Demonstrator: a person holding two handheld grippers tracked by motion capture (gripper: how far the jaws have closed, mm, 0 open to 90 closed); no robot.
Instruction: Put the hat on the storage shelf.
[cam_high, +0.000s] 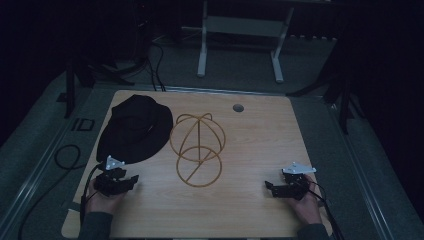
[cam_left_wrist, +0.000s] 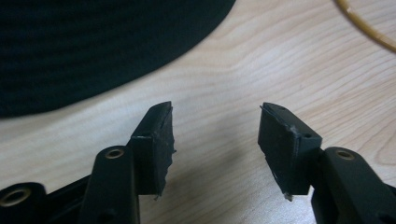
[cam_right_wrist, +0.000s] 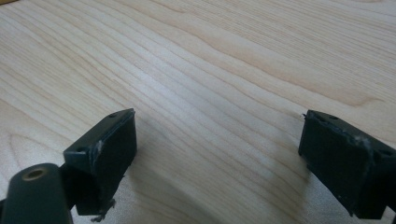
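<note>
Nearest the camera in the high view, the left gripper (cam_high: 131, 180) and the right gripper (cam_high: 270, 187) are held low over the near edge of the wooden surface (cam_high: 260, 145), one in each hand. In both gripper views the jaws are seen spread wide, with nothing held between them.

The black hat (cam_high: 135, 128) lies flat on the far left part of the surface, just ahead of the left gripper (its brim (cam_left_wrist: 93, 51) is seen close beyond those jaws). The wire hat stand (cam_high: 197, 148) is placed just beside it, at the middle of the surface.

Several faults may be expected. The soft brim could be pinched too shallowly and slip out, or be folded and creased. The light wire stand could be knocked or dragged if the hat is swept across rather than lifted, and a hat set off-centre on the dome could slide off.

No brand, label or writing can be read; the scene is dim.
</note>
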